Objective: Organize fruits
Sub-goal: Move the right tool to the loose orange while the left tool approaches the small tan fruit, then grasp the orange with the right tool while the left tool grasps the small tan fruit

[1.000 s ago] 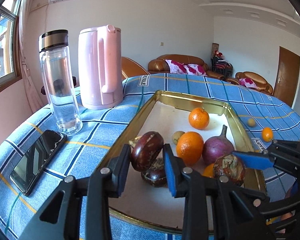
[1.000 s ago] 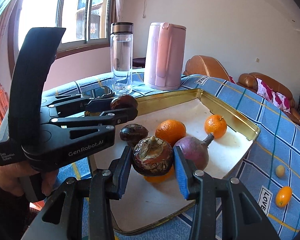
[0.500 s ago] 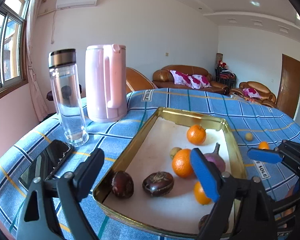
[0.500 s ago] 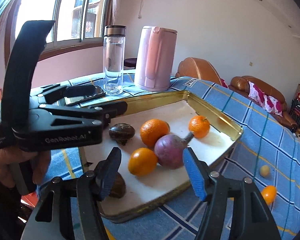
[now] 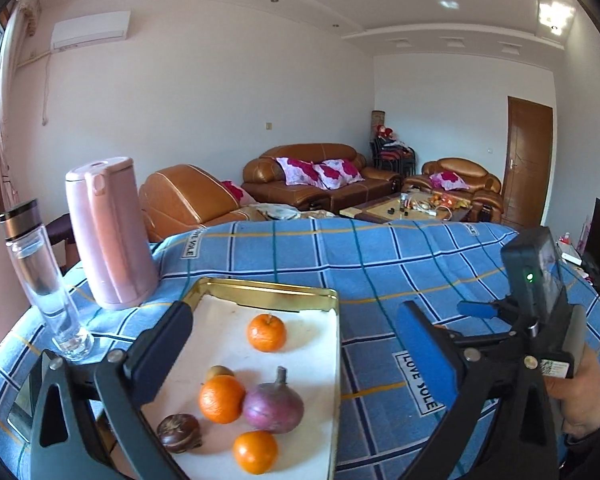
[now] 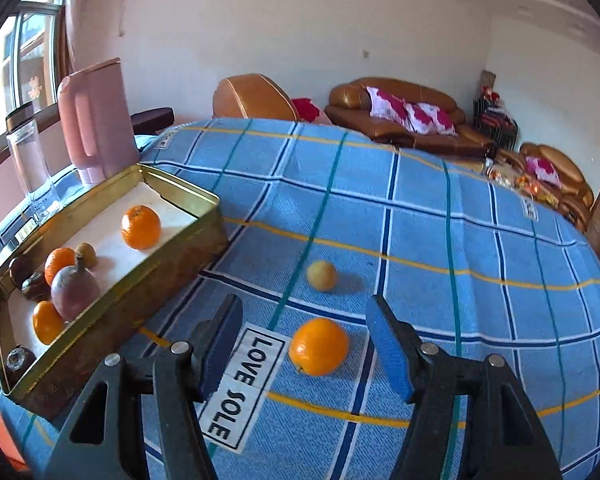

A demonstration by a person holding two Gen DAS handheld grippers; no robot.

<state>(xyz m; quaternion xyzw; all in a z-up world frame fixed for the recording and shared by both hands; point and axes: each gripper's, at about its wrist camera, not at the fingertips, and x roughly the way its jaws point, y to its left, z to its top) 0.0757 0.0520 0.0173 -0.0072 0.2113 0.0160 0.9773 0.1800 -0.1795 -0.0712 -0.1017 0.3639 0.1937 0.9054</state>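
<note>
An orange (image 6: 319, 346) lies loose on the blue checked cloth (image 6: 420, 216), between the wide, empty jaws of my right gripper (image 6: 305, 342). At its twelve o'clock sits a small yellow fruit (image 6: 321, 275). At ten o'clock, the gold tray (image 6: 112, 312) holds most fruit. My left gripper (image 5: 296, 346), wide and empty, hovers over it. Two pieces seem left.

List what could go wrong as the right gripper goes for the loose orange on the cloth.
1. The orange is round and lies free on the tablecloth; a finger of the open right gripper could nudge it and set it rolling.
2. The small yellowish fruit sits just beyond it and might get knocked away.
3. The tray is already crowded at its near end, so a dropped orange may bump the others.
</note>
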